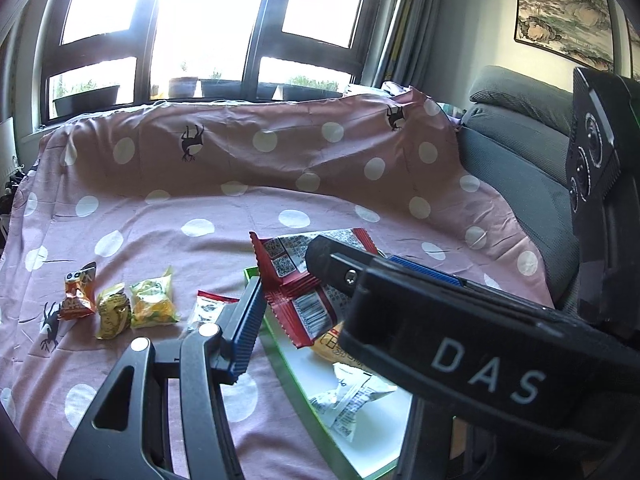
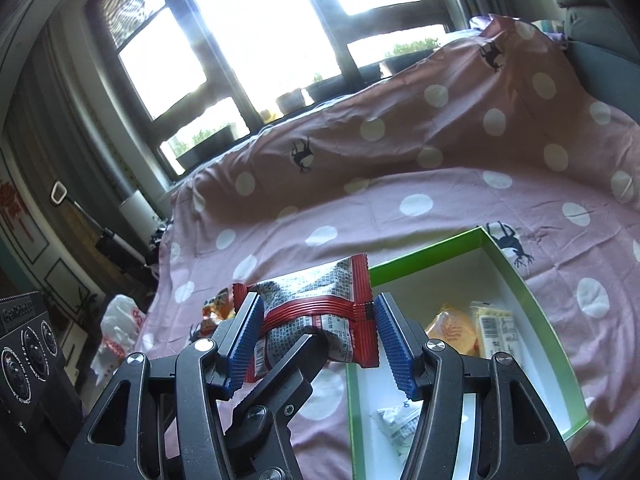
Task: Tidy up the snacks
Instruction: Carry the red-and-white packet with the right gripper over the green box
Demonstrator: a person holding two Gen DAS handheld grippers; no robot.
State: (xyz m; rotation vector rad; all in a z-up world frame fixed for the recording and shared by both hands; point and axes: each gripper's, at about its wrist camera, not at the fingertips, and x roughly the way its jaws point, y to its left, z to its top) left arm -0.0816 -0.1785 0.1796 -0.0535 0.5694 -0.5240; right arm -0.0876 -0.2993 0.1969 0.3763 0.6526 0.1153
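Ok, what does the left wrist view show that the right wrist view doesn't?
Only left wrist: the wall painting and a small red-and-white packet lying on the cloth. Only right wrist: a white plastic bag beyond the cloth's edge and a pale barcoded packet in the box. Both: the lifted red packet, the green box and the dotted pink cloth.

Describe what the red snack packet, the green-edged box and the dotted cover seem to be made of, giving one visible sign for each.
Red snack packet: thin glossy plastic film, probably; it crinkles and has crimped, serrated seams.
Green-edged box: likely coated cardboard; thin, stiff, straight walls, smooth white inside.
Dotted cover: woven fabric, matte; it drapes and creases softly.
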